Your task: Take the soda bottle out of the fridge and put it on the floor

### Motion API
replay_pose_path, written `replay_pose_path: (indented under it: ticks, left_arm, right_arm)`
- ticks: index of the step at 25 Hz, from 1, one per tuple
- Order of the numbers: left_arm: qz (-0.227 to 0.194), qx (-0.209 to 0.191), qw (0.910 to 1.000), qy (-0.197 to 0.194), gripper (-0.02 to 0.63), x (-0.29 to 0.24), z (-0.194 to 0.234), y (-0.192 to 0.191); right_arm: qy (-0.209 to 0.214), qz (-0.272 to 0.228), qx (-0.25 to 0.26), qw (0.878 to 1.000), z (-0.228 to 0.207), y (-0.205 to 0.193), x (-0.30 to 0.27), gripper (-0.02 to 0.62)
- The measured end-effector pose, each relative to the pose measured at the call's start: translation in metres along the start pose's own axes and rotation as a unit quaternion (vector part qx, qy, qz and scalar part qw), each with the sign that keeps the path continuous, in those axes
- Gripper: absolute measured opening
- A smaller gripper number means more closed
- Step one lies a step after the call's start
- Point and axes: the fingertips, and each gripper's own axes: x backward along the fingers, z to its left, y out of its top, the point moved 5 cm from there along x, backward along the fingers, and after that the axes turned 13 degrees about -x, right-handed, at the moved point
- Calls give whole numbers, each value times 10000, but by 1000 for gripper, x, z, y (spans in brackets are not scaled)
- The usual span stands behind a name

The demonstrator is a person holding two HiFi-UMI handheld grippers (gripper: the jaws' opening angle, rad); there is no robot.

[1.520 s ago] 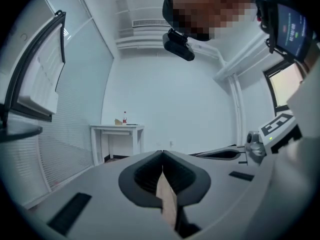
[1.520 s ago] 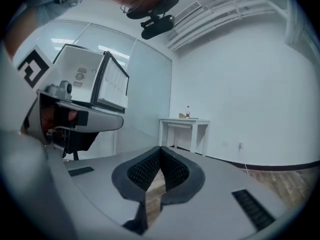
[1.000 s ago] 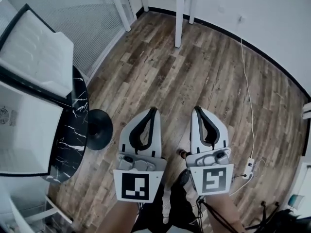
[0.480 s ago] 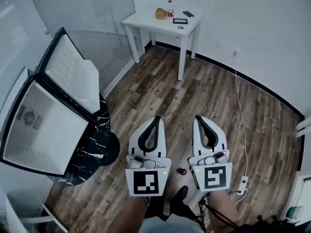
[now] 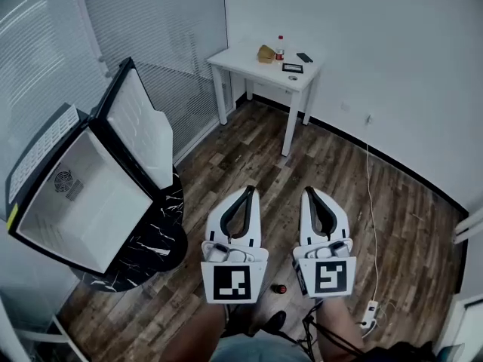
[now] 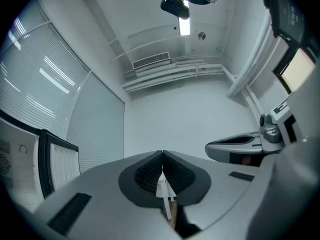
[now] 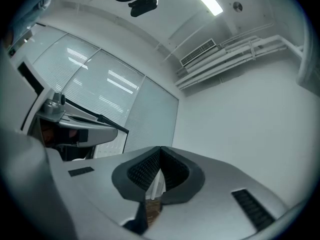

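Left gripper [image 5: 247, 193] and right gripper [image 5: 309, 193] side by side over wood floor [image 5: 339, 179]. Jaws pressed together on both, nothing between pads (same in each gripper view). Soda bottle [image 5: 279, 288] on floor, low between grippers, near shoe [image 5: 273, 321]; only red cap showing. Fridge [image 5: 83, 202] at left, door [image 5: 139, 130] open. White table [image 5: 241, 57] by far wall.

The wood-plank floor [image 5: 339, 187] carries a white table [image 5: 241, 59] by the wall, a round black marble table [image 5: 162, 237], a white power strip [image 5: 369, 315] with its cable, and a red-capped soda bottle [image 5: 280, 288] standing upright. The marble table bears the open fridge [image 5: 83, 194]. On the white table sit a yellowish lump [image 5: 266, 53], a small bottle [image 5: 280, 47] and dark flat items [image 5: 292, 68].
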Motion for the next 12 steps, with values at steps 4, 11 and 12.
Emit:
replay_pose_path:
  ticks: [4,11,12]
  left_arm:
    - [-46,-33,10000,26,17,2,9,3]
    - [-146,8,9999,80,16,7,19,6]
    - [-161,5,9998,92,16,8,21,7]
  right_arm:
    - [12,-66,49,10000,8,8,-5,12]
    - [86,88,140,9998,20,12,-5,11]
    - [103,102,144,9998,22,13,-4,11]
